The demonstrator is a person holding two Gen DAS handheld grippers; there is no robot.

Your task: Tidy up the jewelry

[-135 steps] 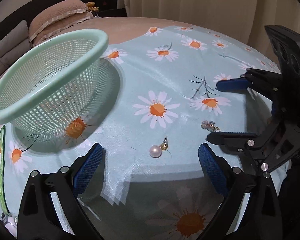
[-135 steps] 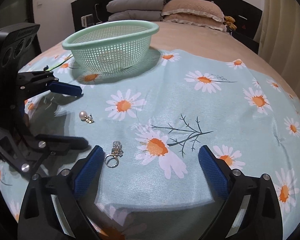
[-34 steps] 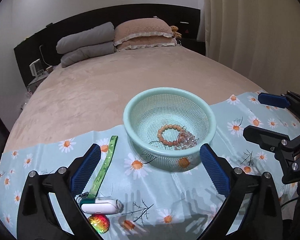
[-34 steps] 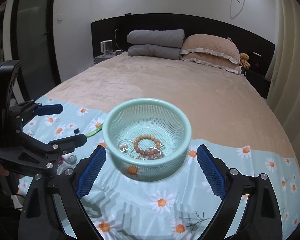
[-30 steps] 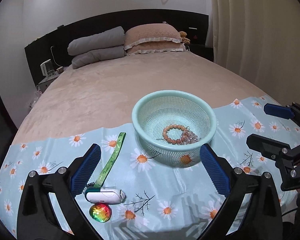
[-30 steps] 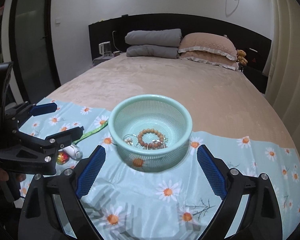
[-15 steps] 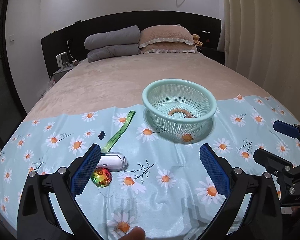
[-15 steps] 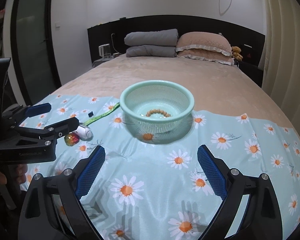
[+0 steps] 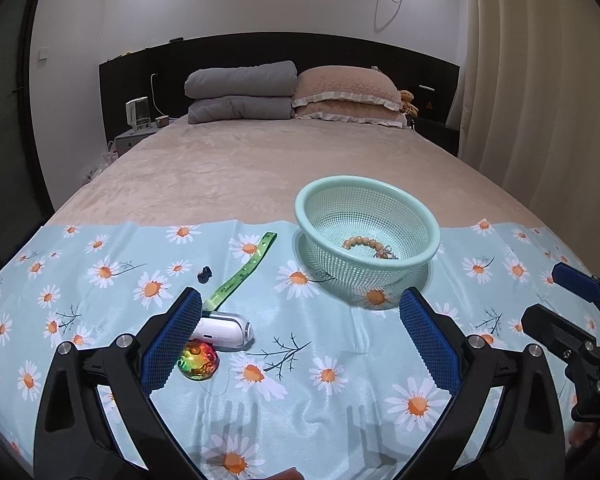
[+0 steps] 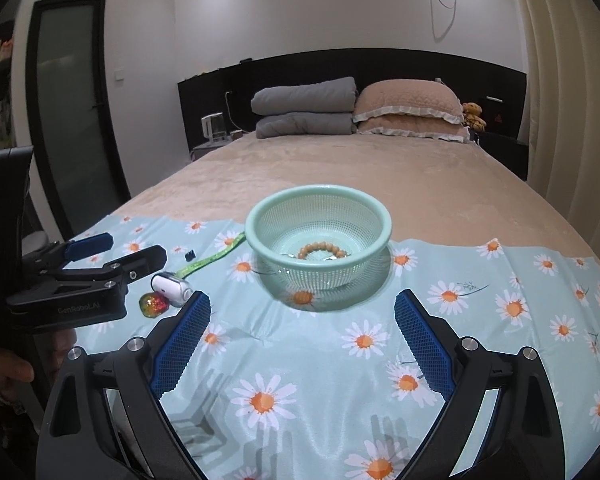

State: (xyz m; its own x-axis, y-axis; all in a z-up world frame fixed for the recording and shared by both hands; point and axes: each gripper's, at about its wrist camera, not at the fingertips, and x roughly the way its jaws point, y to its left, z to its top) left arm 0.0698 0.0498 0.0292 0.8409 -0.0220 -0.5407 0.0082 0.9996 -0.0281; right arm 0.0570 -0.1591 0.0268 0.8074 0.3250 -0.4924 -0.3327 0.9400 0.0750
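Observation:
A mint green mesh basket (image 9: pixel 420 216) stands on the daisy cloth (image 9: pixel 320 360) on the bed; it also shows in the right wrist view (image 10: pixel 260 216). A bead bracelet (image 9: pixel 362 242) and small shiny jewelry pieces (image 9: pixel 386 254) lie inside it; the bracelet also shows in the right wrist view (image 10: pixel 320 249). My left gripper (image 9: pixel 300 344) is open and empty, held well back from the basket. My right gripper (image 10: pixel 302 344) is open and empty, also back from it. Each gripper shows in the other's view, the right (image 9: pixel 560 300) and the left (image 10: pixel 112 254).
Left of the basket lie a green strap (image 9: pixel 246 270), a white capsule-shaped device (image 9: pixel 224 328), a rainbow shiny ball (image 9: pixel 198 364) and a small black piece (image 9: pixel 204 274). Folded grey quilts (image 9: pixel 240 96) and beige pillows (image 9: pixel 348 96) are at the headboard. Curtains hang at right.
Both grippers have pulled back and up from the basket, which looks smaller and farther. The earrings that lay on the cloth earlier are no longer there; the basket holds jewelry.

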